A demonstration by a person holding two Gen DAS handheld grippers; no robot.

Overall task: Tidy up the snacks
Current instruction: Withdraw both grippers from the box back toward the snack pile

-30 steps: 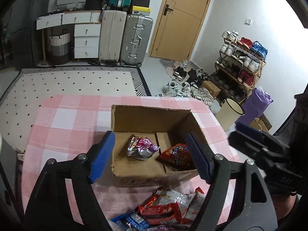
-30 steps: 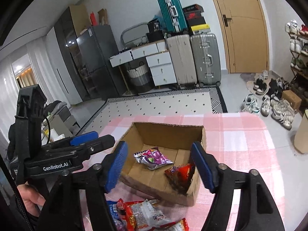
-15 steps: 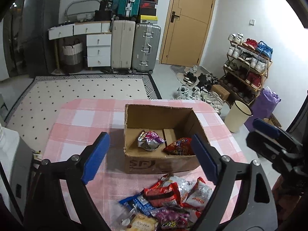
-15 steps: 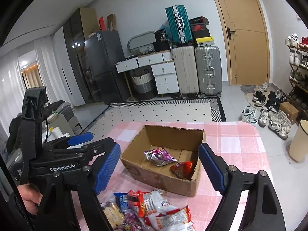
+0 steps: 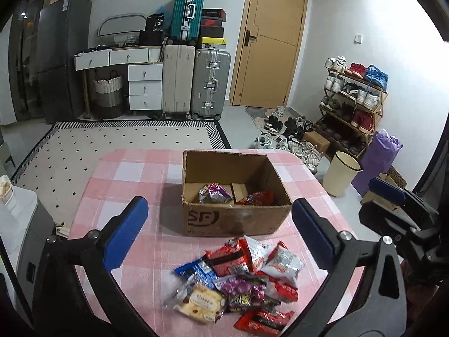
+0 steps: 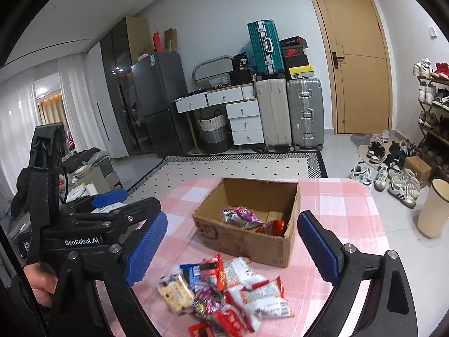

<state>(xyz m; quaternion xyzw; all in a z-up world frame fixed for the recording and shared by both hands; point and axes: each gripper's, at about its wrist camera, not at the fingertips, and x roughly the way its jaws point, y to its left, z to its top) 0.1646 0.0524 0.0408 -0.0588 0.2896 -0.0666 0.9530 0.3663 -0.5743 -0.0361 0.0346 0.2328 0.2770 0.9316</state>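
Observation:
An open cardboard box point(image 5: 235, 219) point(image 6: 238, 238) stands on the pink checked tablecloth. Inside lie a purple snack packet point(image 5: 213, 193) point(image 6: 241, 217) and a red one point(image 5: 256, 198) point(image 6: 273, 227). A pile of several snack packets point(image 5: 241, 283) point(image 6: 224, 295) lies on the cloth in front of the box. My left gripper point(image 5: 220, 236) is open and empty, held above the pile. My right gripper point(image 6: 233, 250) is open and empty, also above the pile. Each gripper shows at the edge of the other's view.
The table point(image 5: 126, 174) ends at a white patterned rug point(image 5: 126, 140). A cream bin point(image 5: 341, 172) stands on the floor by the table's right side. Suitcases point(image 5: 193, 84), drawers and a shoe rack point(image 5: 353, 106) line the walls.
Both grippers have pulled back and up from the box, both still open and empty. The snack pile in front of the box has come fully into view.

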